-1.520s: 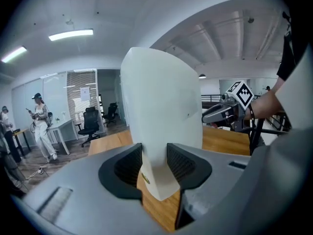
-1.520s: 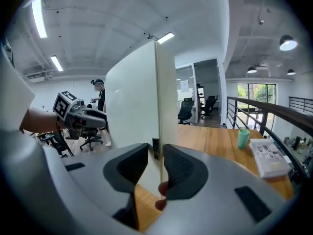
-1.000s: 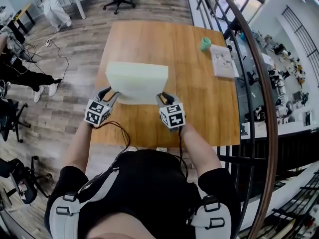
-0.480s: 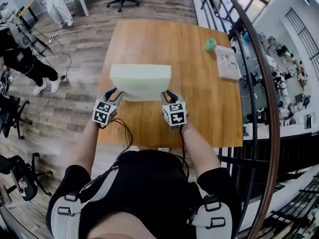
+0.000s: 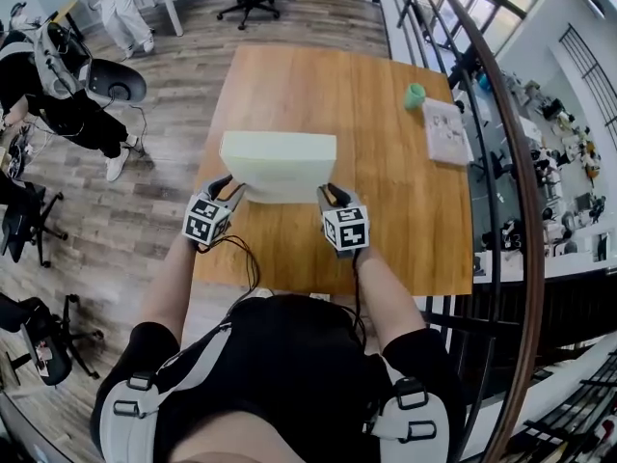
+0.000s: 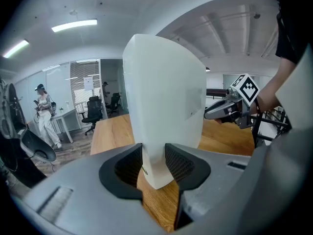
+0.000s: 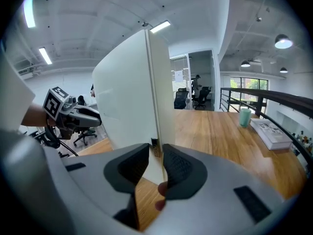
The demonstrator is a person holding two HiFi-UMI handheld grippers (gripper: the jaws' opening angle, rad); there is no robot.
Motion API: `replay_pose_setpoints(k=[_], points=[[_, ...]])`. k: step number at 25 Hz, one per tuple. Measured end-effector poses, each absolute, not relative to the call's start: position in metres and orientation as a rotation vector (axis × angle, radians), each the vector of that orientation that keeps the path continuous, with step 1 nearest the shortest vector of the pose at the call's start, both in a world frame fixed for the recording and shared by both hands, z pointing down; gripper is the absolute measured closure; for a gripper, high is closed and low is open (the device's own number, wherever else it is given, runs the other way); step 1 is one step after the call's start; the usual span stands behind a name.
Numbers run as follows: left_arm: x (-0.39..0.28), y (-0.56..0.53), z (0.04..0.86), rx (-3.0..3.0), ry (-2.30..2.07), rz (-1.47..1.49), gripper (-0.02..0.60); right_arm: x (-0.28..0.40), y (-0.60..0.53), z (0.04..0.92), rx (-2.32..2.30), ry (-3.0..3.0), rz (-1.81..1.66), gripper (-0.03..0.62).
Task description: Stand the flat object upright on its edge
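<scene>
As the left hand-held gripper [image 5: 230, 190], jaws just tightening, and right hand-held gripper [image 5: 331, 194] are clamping the flat object [image 5: 278, 162] upright on the bench [image 5: 386, 177], careful releasing is likely coming next

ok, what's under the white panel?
Bare wooden table under the white panel. The left gripper, jaws having just closed further, and right gripper clamp its lower corners. Bottom-edge contact with the wood is hidden by panel and jaws.

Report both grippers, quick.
Left gripper: closed on the box's lower corner; its jaws have just been closing.
Right gripper: closed on the box's other end.
</scene>
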State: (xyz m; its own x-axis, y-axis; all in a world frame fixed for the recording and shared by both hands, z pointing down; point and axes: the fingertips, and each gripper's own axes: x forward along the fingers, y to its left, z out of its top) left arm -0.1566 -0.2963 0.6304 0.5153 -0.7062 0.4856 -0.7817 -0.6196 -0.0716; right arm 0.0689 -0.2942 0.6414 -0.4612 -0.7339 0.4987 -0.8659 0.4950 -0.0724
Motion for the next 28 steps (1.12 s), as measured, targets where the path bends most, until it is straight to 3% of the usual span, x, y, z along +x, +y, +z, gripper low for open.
replay_pose_setpoints(k=[10, 16, 23, 28], points=[[-0.166, -0.29, 0.603, 2.602, -1.4, 0.619, 0.443, 0.072, -0.287, 0.608, 1.368, -2.426, 0.382, 0.542], [-0.175, -0.284, 0.558, 2.573, -1.565, 0.395, 0.443, 0.085, -0.286, 0.545, 1.532, -2.557, 0.332, 0.565], [-0.195, -0.275, 0.482, 2.494, -1.836, 0.158, 0.576, 0.107, -0.288, 0.463, 1.77, -2.612, 0.126, 0.588], [-0.211, -0.259, 0.437, 2.426, -1.976, 0.023, 0.577, 0.118, -0.282, 0.432, 1.879, -2.564, -0.012, 0.589]])
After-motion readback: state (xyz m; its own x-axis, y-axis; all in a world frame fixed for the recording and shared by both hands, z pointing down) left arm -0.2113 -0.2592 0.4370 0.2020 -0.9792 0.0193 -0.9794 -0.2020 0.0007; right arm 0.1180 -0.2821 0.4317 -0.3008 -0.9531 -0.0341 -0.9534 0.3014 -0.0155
